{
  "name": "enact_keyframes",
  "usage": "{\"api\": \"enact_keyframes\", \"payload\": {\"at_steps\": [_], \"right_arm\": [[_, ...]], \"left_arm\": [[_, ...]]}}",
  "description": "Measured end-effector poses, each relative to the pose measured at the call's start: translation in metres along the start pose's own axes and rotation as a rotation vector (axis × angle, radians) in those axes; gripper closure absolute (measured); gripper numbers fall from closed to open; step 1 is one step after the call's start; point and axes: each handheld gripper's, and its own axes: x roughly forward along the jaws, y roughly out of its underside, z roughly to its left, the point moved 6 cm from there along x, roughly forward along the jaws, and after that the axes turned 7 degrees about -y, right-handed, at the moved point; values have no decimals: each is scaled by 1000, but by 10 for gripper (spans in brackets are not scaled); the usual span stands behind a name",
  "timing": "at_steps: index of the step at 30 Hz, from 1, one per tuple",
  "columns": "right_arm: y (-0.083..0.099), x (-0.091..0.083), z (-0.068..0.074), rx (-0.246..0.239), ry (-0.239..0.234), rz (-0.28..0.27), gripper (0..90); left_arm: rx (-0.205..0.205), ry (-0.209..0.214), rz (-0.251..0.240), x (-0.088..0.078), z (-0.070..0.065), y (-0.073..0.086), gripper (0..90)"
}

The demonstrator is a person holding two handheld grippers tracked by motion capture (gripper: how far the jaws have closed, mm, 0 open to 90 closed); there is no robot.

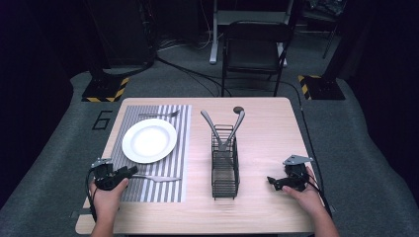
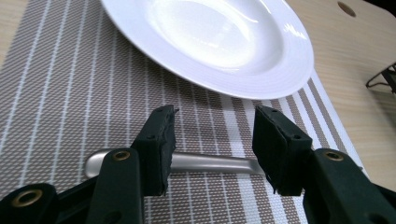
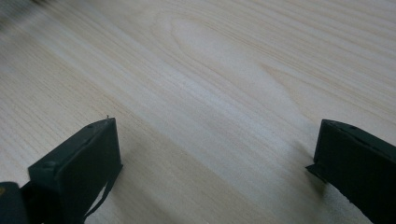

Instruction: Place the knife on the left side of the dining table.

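The table [image 1: 262, 148] carries a striped placemat [image 1: 163, 192] with a white plate [image 1: 149, 140] and, beside them, a wire caddy [image 1: 225, 168] holding two utensils. A knife [image 1: 157, 177] lies flat on the placemat's near edge, just beside the plate. The left gripper [image 2: 212, 140] is released, its handle lying untouched between the pads, so placement appears complete. The right gripper [image 3: 210, 154] rests spread wide over bare wood; the next move likely calls for fetching another utensil from the caddy.

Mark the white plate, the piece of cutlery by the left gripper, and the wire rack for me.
white plate [image 1: 149, 140], high view: centre of its bowl.
cutlery handle [image 2: 210, 163], left gripper view: silver handle lying on the striped placemat, seen between the jaws.
wire rack [image 1: 225, 170], high view: side wall of the black basket.
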Motion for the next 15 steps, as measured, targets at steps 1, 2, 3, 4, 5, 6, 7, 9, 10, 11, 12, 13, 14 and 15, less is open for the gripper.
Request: {"api": "enact_keyframes", "payload": {"at_steps": [1,2,3,4,5,6,7,9,10,11,12,13,14,15], "right_arm": [[0,0,0,-1,0,0,0],[0,0,0,0,0,0,0],[0,0,0,0,0,0,0],[0,0,0,-1,0,0,0],[0,0,0,0,0,0,0],[0,0,0,0,0,0,0],[0,0,0,2,1,1,0],[0,0,0,0,0,0,0],[0,0,0,0,1,0,0],[0,0,0,-6,1,-3,0],[0,0,-1,-6,2,-3,0],[0,0,-1,-8,3,-3,0],[0,0,-1,-8,3,-4,0],[0,0,-1,-8,3,-3,0]], "left_arm": [[12,2,-3,1,-2,0,489],[17,4,2,1,-3,1,488],[23,4,-5,2,-5,1,486],[30,11,5,2,-7,2,484],[35,12,8,3,-8,2,483],[39,10,5,4,-10,3,482],[51,13,11,4,-11,3,480],[74,14,11,5,-14,4,474],[92,11,9,6,-15,4,469],[104,9,13,7,-16,5,465],[111,11,16,8,-18,6,463],[130,12,24,9,-20,7,461],[145,15,31,10,-22,8,459],[157,13,29,12,-24,9,459]]}}
